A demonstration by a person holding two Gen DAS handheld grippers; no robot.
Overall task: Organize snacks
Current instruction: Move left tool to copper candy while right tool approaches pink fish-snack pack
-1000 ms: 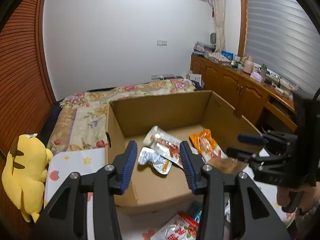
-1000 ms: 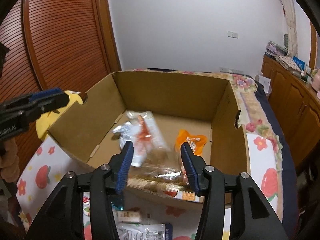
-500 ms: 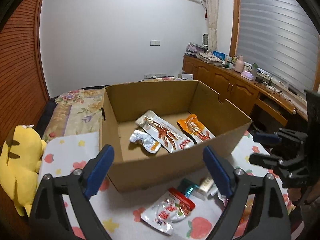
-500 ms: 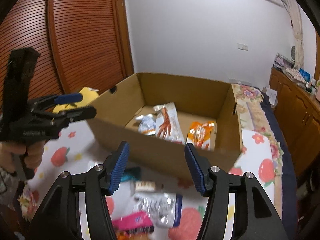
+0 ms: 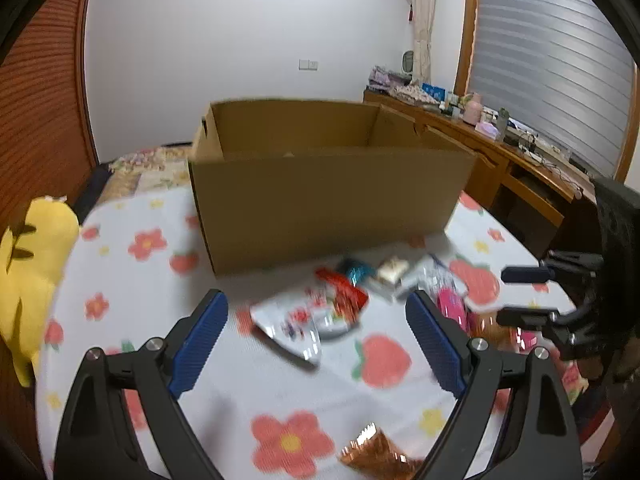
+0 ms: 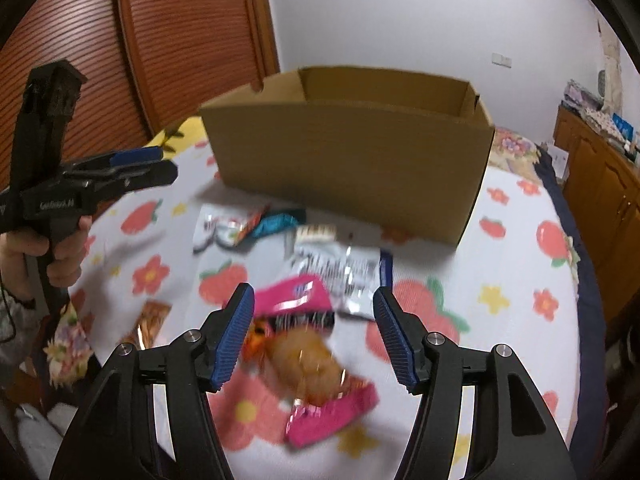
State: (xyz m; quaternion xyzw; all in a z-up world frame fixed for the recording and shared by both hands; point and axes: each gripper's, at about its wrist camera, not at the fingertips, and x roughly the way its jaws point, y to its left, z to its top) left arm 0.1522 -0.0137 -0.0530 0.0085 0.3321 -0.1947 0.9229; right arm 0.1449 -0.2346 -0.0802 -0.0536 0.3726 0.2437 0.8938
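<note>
A brown cardboard box (image 5: 328, 200) stands on the flowered tablecloth; it also shows in the right wrist view (image 6: 352, 148). Several snack packets lie loose in front of it. My left gripper (image 5: 316, 344) is open and empty over a silver and red packet (image 5: 308, 316). My right gripper (image 6: 314, 338) is open and empty over a pink packet (image 6: 296, 300) and a clear pack with a brown bun (image 6: 308, 360). A silver packet (image 6: 340, 272), a teal one (image 6: 276, 222) and a silver-red one (image 6: 224, 228) lie closer to the box. A copper foil packet (image 5: 376, 456) lies near me.
A yellow plush toy (image 5: 28, 264) sits at the table's left edge. A wooden sideboard with clutter (image 5: 500, 148) runs along the right wall. A bed with a floral cover (image 5: 144, 168) is behind the box. The tablecloth (image 5: 132, 280) is strewn with printed flowers and strawberries.
Both grippers have drawn back from the box and dropped low toward the loose packets. The left opened wide, then the right widened. The box's inside is now out of sight.
</note>
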